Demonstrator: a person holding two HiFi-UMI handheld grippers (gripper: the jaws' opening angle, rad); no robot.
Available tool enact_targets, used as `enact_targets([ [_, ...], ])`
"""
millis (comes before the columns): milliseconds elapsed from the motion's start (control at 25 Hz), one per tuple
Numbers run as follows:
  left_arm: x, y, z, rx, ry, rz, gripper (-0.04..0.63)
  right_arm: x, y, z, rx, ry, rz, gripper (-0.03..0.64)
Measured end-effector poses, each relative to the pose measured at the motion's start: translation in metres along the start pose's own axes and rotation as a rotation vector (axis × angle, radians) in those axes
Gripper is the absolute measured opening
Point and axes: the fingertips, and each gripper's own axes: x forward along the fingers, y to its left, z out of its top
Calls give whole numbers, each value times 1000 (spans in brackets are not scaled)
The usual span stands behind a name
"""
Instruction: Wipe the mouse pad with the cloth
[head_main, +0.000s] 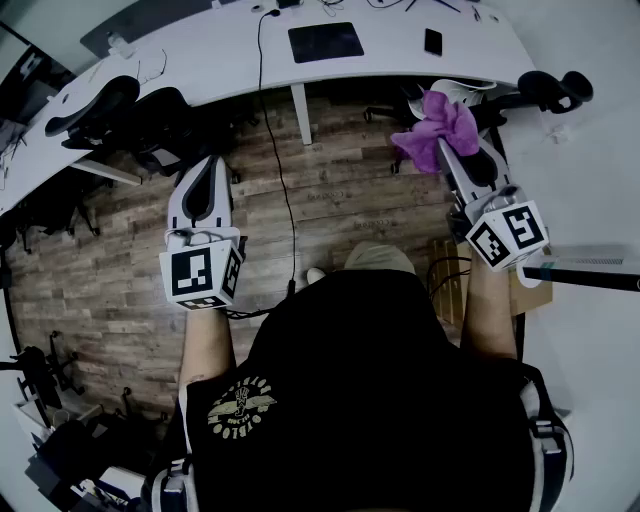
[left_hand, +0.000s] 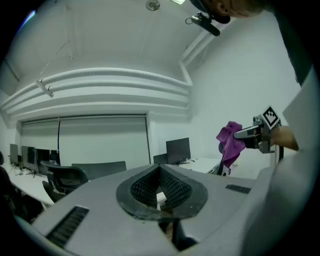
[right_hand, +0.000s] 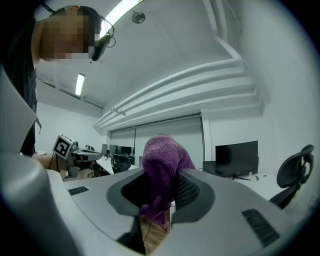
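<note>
Seen from the head camera, a person in a black shirt stands on a wooden floor (head_main: 100, 260) facing a curved white desk (head_main: 220, 60), with a gripper in each hand. The right gripper (head_main: 447, 148), at about 1 o'clock from the person, has its jaws clamped on a purple cloth (head_main: 440, 120). The cloth bunches up above the jaw tips and a fold hangs down between them. The left gripper (head_main: 208, 170), at about 11 o'clock, has its jaws pressed together at the tips with nothing between them. Both grippers are raised in the air, well apart from each other and short of the desk. The dark rectangular mouse pad (head_main: 325, 42) lies flat on the desk at 12 o'clock, well apart from the cloth. A black phone (head_main: 432, 41) lies on the desk at the pad's 3 o'clock. The desk's front edge and a strip of floor lie between the grippers and the pad. A black cable (head_main: 280, 150) drops off the desk at the pad's 9 o'clock and trails over the floor between the two grippers toward the person's feet. A white-backed office chair (head_main: 470, 95) sits behind the cloth, tucked against the desk. Black office chairs (head_main: 100, 105) stand at 10 o'clock. From the left gripper's camera, a dark monitor (left_hand: 178, 150) stands on a far desk.
</note>
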Motion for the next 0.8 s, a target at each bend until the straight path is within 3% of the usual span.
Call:
enact_targets([
  [400, 30, 50, -19, -12, 9, 68, 2, 42, -14, -10, 26, 11, 12, 109],
  [800, 101, 85, -20, -7, 16, 99, 2, 122, -56, -5, 49, -5, 48, 109],
])
